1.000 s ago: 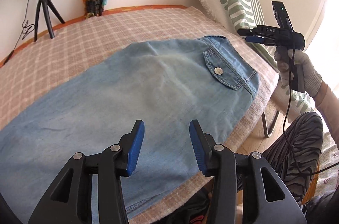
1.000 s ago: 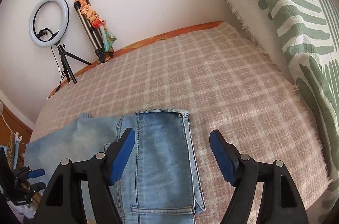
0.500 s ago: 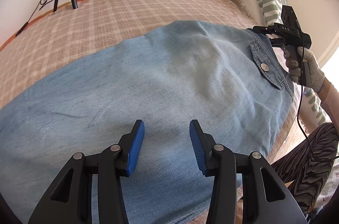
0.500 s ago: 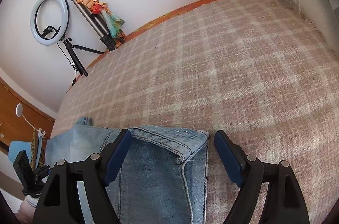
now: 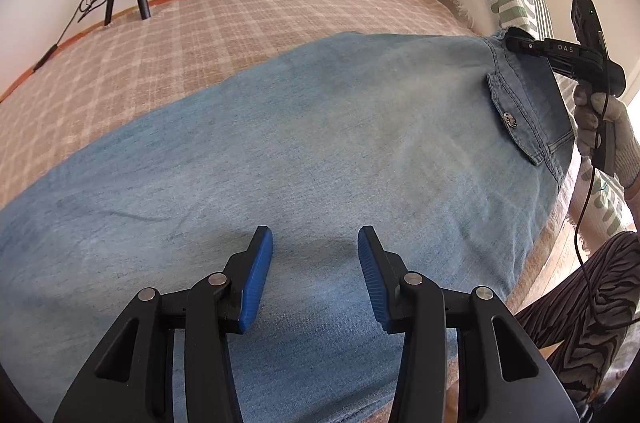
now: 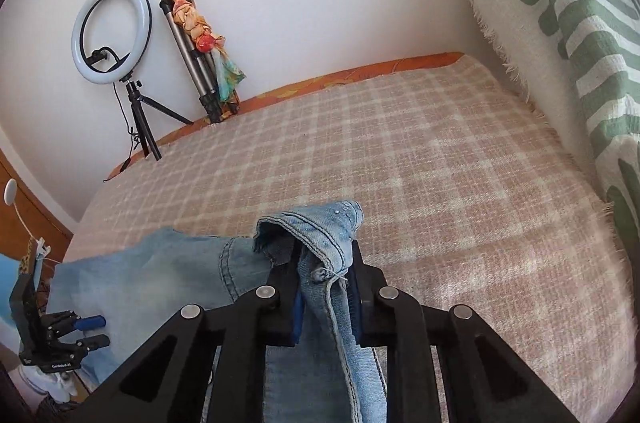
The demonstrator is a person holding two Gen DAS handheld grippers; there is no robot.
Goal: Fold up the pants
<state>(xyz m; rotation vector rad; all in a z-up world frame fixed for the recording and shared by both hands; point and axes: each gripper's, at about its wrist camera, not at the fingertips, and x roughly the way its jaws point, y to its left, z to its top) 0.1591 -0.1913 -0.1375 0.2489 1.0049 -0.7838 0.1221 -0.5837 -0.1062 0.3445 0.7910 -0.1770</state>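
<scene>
Light blue denim pants lie flat across the plaid bed cover, waistband and buttoned back pocket at the right. My left gripper is open and empty, low over the middle of the pants. My right gripper is shut on the far waistband corner and bunches the denim up between its blue pads. In the left wrist view the right gripper shows at that corner, held by a gloved hand. In the right wrist view the left gripper shows open at the lower left.
The pink plaid bed cover stretches to the wall. A ring light on a tripod and a folded tripod with a scarf stand at the far edge. A green-patterned pillow leans at the right. The person's striped-trousered leg is beside the bed.
My right gripper has closed on the waistband corner and bunched it up. My left gripper has moved forward and lower over the pants, still open.
</scene>
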